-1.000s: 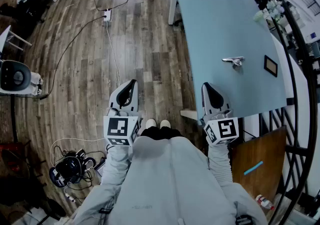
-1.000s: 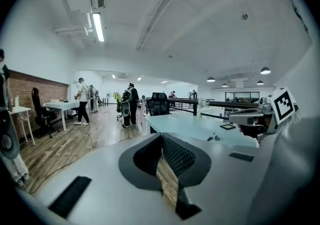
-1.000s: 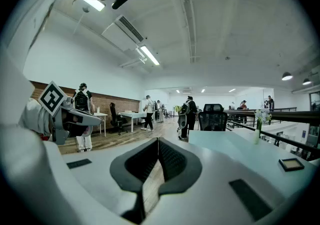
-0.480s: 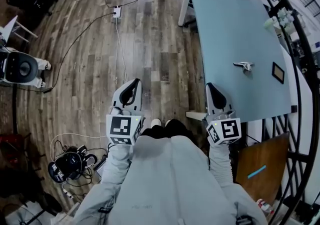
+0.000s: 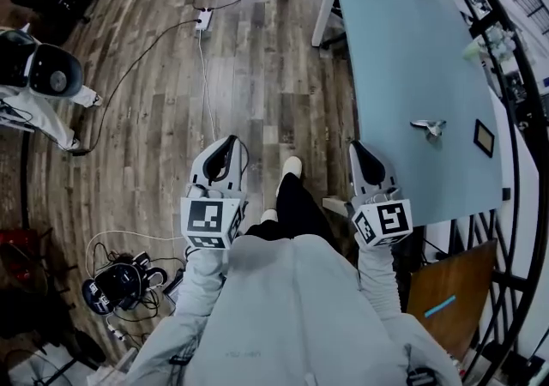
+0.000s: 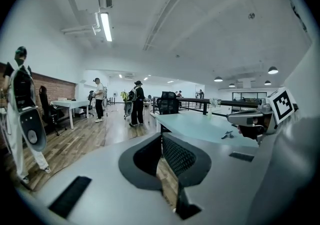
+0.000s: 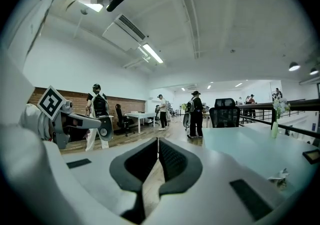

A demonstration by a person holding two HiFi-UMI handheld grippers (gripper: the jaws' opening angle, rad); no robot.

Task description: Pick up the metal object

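Observation:
The metal object [image 5: 428,127], a small silvery piece, lies on the pale blue table [image 5: 390,50] near its right side. It also shows small in the left gripper view [image 6: 228,134] and at the lower right of the right gripper view [image 7: 280,178]. My left gripper [image 5: 229,142] hangs over the wooden floor, shut with nothing in it [image 6: 161,137]. My right gripper [image 5: 355,147] is at the table's near left corner, well short of the object, jaws shut on nothing [image 7: 158,142].
A small dark framed plate [image 5: 484,137] lies right of the object, and a vase of flowers [image 5: 480,43] stands further back. A black railing [image 5: 515,118] runs behind the table. Cables and a power strip [image 5: 204,20] cross the floor; several people stand far off [image 7: 196,106].
The person has stepped forward with one foot out. The table and the metal object have slid to the right in the head view. Both grippers keep their pose, shut.

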